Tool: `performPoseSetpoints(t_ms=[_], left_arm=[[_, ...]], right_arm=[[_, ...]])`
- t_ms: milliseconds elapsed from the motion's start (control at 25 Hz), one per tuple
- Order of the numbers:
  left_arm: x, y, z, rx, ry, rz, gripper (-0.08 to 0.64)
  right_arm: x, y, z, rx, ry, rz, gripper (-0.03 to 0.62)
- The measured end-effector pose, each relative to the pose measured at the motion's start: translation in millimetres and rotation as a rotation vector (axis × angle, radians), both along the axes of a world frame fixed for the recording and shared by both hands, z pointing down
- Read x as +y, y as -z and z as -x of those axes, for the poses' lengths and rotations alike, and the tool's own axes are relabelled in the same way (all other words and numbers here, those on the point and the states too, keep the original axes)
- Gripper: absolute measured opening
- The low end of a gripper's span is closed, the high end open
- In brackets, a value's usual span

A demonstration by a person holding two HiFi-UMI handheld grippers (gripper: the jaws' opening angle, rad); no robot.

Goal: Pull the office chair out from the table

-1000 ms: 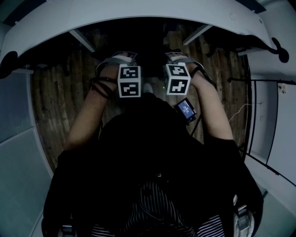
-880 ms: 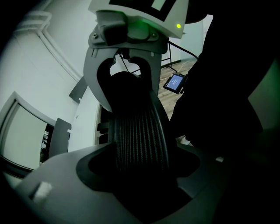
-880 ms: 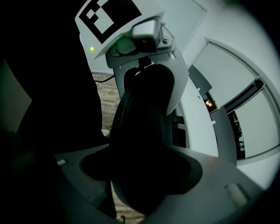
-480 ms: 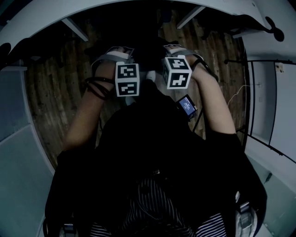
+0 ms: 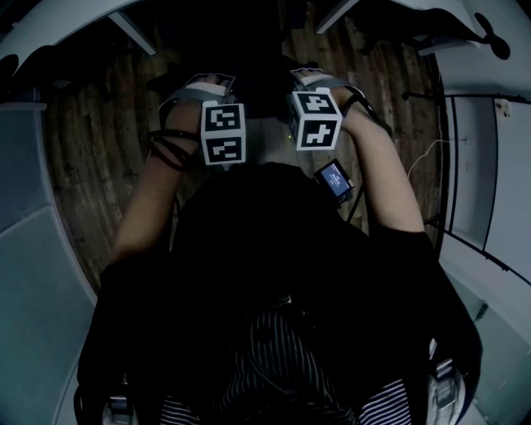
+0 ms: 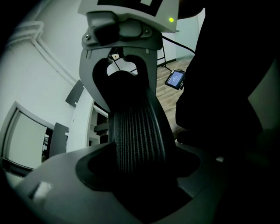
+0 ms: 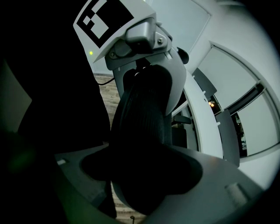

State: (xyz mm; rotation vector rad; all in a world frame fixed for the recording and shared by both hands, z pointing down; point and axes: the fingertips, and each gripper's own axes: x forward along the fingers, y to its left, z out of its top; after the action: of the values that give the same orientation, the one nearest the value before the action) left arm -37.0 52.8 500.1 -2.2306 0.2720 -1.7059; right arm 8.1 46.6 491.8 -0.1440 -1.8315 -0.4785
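The black office chair (image 5: 264,87) stands in front of me, its mesh backrest top between my hands. My left gripper (image 5: 207,85) and right gripper (image 5: 314,80) sit side by side on that top edge, both pointing steeply down. In the left gripper view the ribbed mesh backrest (image 6: 135,135) fills the space between the jaws of the left gripper (image 6: 140,175). In the right gripper view the backrest edge (image 7: 144,113) likewise fills the right gripper (image 7: 144,175). The chair's seat and base are hidden in the dark. The white curved table (image 5: 58,21) lies beyond the chair.
Wooden floor (image 5: 91,149) spreads under the chair. A small lit screen (image 5: 334,178) hangs by my right forearm. A pale panel (image 5: 33,274) stands at the left, and a thin black stand with cables (image 5: 448,124) at the right. Table legs (image 5: 133,33) slant under the tabletop.
Both grippers have drawn back from the table with the chair's backrest in them. The table edge has slid up and out of the head view and more floor shows.
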Motion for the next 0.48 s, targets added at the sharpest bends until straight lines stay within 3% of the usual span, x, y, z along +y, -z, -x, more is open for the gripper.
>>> performPoseSetpoints(t_ms=[480], left_arm=[[70.1, -2.1, -42.1, -0.001, 0.064, 0.000, 0.350]], right_arm=[[69.0, -1.3, -39.9, -0.023, 0.034, -0.043, 0.314]])
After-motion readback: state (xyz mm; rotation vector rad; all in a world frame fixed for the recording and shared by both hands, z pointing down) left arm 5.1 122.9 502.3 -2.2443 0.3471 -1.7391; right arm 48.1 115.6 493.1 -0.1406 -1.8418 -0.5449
